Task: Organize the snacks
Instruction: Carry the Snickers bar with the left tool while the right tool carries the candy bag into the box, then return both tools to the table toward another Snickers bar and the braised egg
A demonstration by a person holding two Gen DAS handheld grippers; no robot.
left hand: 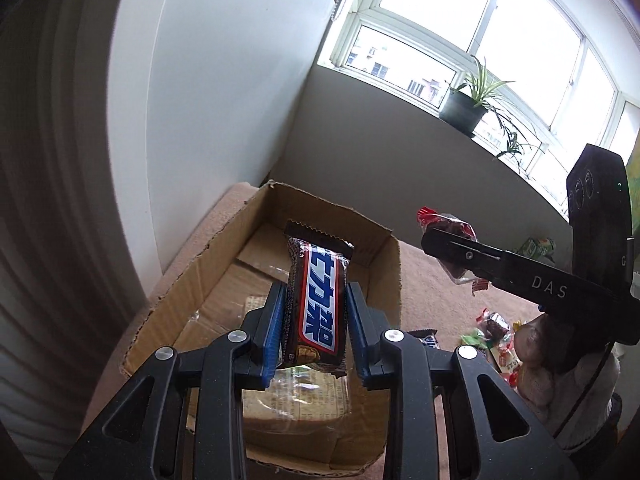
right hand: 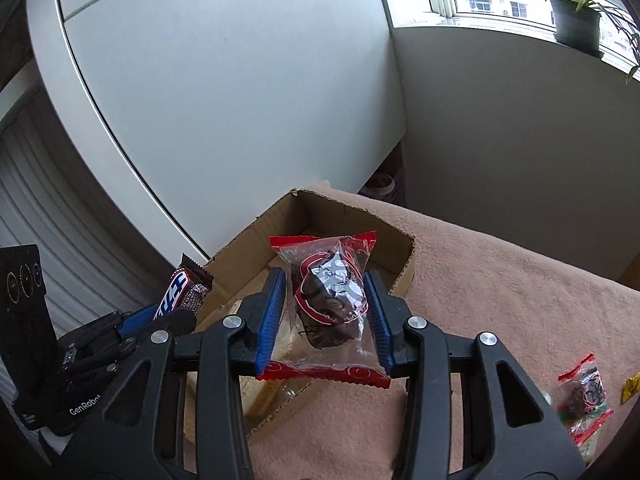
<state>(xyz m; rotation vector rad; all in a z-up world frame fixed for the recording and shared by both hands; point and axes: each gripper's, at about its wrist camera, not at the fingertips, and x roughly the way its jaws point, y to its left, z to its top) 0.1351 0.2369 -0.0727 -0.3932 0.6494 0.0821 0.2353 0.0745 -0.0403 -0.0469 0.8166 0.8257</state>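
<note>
My left gripper (left hand: 316, 300) is shut on a brown chocolate bar (left hand: 316, 304) with a blue and white label, held upright above the open cardboard box (left hand: 376, 264). My right gripper (right hand: 326, 300) is shut on a clear red-edged packet with a dark snack (right hand: 332, 304), held over the box's right side (right hand: 400, 248). The right gripper (left hand: 452, 240) shows in the left wrist view with its packet. The left gripper (right hand: 160, 312) shows in the right wrist view with the bar (right hand: 182, 288).
The box sits on a pink blanket (right hand: 500, 280) by a white cabinet (right hand: 240, 100). Several loose snack packets (left hand: 496, 332) lie on the blanket to the right, one red packet (right hand: 586, 396) nearest. A potted plant (left hand: 468, 104) stands on the windowsill.
</note>
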